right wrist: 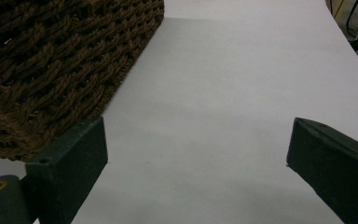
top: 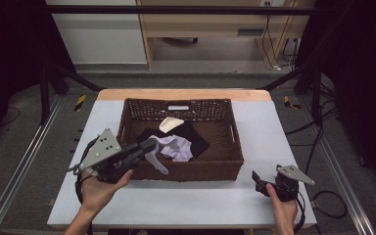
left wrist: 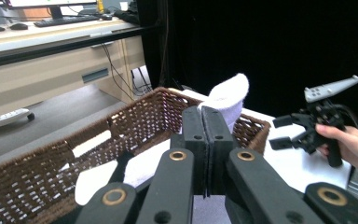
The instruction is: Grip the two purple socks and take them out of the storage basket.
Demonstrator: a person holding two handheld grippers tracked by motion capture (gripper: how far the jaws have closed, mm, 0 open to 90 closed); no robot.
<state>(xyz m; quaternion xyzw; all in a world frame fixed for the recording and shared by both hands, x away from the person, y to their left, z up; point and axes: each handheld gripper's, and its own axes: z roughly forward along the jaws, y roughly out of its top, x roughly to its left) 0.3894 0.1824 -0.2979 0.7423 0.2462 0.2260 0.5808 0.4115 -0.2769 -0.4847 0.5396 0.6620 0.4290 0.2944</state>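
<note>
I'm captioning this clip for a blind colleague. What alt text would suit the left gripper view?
Two black jaws of the left gripper are shut on a pale lavender sock, held over a brown wicker basket. Beyond it, a hand holds the right gripper, open, above the white table.

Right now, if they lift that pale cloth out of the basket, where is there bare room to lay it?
The white table is bare in front of the wicker basket, between the two hands, and along the right side past the right tongs. The basket itself is crowded: pale cloth held by the left tongs, dark fabric, cream piece.
</note>
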